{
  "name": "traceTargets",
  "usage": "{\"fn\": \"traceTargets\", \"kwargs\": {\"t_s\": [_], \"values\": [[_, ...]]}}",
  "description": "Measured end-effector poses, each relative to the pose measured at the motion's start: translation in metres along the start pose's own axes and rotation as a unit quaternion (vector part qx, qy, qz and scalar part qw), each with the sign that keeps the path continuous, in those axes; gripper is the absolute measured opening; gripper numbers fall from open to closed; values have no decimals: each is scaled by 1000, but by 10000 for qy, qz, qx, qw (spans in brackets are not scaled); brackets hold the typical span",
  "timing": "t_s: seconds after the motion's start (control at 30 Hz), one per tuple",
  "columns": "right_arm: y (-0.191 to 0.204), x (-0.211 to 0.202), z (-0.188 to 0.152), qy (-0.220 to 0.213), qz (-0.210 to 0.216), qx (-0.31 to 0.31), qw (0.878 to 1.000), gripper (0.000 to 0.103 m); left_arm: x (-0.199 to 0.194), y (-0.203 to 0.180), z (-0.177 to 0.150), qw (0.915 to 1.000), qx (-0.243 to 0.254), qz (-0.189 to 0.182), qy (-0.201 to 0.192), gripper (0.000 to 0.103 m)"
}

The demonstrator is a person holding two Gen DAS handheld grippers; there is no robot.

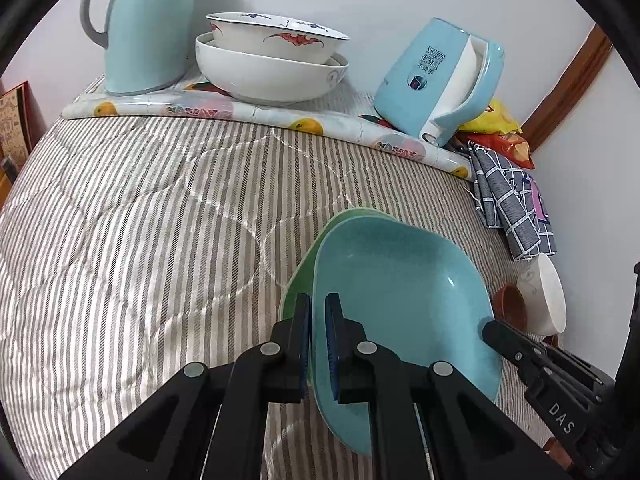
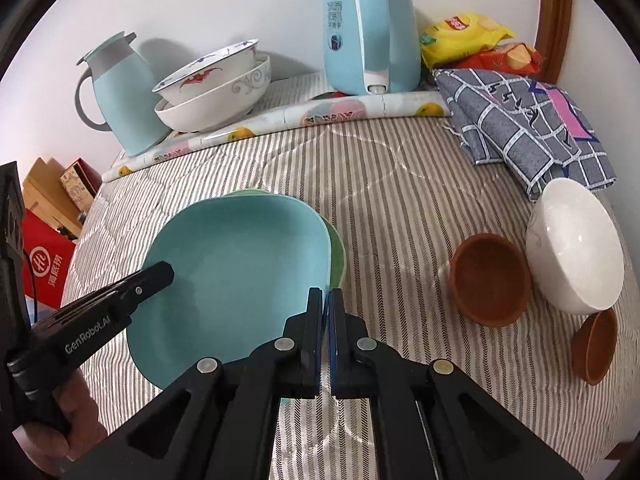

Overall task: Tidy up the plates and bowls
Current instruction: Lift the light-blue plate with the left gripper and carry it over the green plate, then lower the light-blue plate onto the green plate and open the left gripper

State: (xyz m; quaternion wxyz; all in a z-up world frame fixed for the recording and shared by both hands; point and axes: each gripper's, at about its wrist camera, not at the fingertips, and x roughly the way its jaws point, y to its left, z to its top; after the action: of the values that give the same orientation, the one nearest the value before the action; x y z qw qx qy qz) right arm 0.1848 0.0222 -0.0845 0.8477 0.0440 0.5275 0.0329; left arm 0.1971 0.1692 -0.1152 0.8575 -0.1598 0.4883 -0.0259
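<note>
A blue square plate (image 1: 404, 292) lies over a green plate (image 1: 298, 280) on the striped quilt. My left gripper (image 1: 318, 300) is shut on the blue plate's left rim. My right gripper (image 2: 326, 294) is shut on the same blue plate (image 2: 240, 268) at its right rim, with the green plate (image 2: 338, 256) showing under it. Each gripper shows in the other's view: the right (image 1: 490, 330), the left (image 2: 166, 272). Two white bowls (image 1: 272, 56) are stacked at the back. A white bowl (image 2: 576, 248) and two brown bowls (image 2: 490, 280) lie on their sides at the right.
A blue jug (image 1: 148, 24) and a blue kettle (image 1: 436, 76) stand on a fruit-print mat (image 1: 240, 112) by the wall. A checked cloth (image 2: 520, 124) and snack bags (image 2: 464, 36) lie at the back right. Boxes (image 2: 48, 208) stand beyond the quilt's left edge.
</note>
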Motion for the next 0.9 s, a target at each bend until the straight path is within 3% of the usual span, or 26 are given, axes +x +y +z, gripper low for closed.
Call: {"fn": "traceTargets", "kwargs": {"t_s": [0.63, 0.9], "values": [[-2, 4, -8, 74, 110, 360, 9993, 11, 23, -8, 20, 9995, 300, -125, 36, 10], [-3, 4, -11, 122, 323, 508, 9981, 12, 16, -16, 15, 9985, 531, -151, -1, 31]]}}
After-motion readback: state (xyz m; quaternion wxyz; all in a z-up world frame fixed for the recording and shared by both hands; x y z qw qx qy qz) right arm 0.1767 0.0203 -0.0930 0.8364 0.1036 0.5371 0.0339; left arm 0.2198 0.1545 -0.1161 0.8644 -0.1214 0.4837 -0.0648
